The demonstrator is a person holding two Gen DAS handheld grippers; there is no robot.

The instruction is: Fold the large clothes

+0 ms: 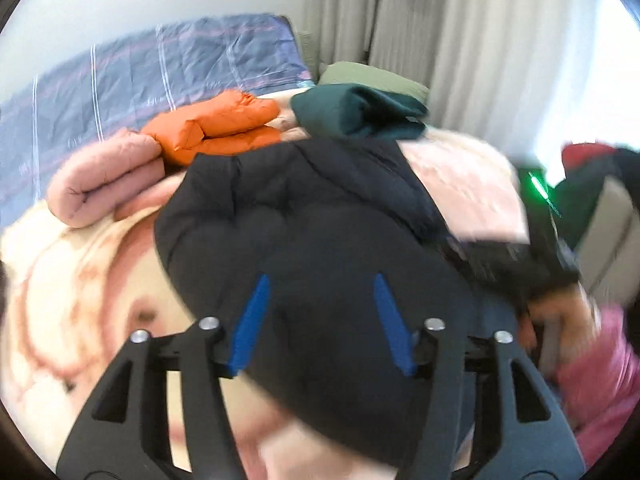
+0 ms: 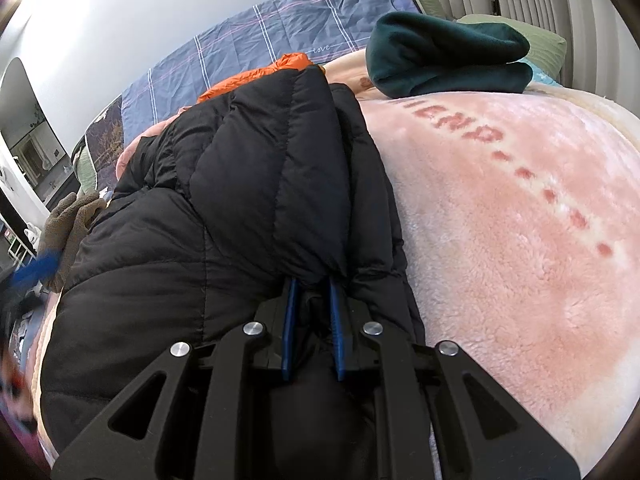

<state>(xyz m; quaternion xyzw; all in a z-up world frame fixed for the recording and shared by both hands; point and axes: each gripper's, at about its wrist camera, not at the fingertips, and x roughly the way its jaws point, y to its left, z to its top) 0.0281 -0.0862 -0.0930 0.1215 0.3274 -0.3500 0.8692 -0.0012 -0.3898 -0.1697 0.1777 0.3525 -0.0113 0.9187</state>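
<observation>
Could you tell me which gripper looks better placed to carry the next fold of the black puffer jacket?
Right, probably. The right gripper is shut on a fold of the black puffer jacket lying on the pink blanket. The left gripper is open, its fingers apart over the jacket, gripping nothing.

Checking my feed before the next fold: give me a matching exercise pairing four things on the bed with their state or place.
Things:
1. black puffer jacket
2. orange jacket
3. dark green garment
4. left gripper

States:
A. folded, at the far end by the olive pillow
B. open, over black fabric
C. pinched by the right gripper
D. folded, beside the pink roll

Pairs: 1-C, 2-D, 3-A, 4-B
</observation>
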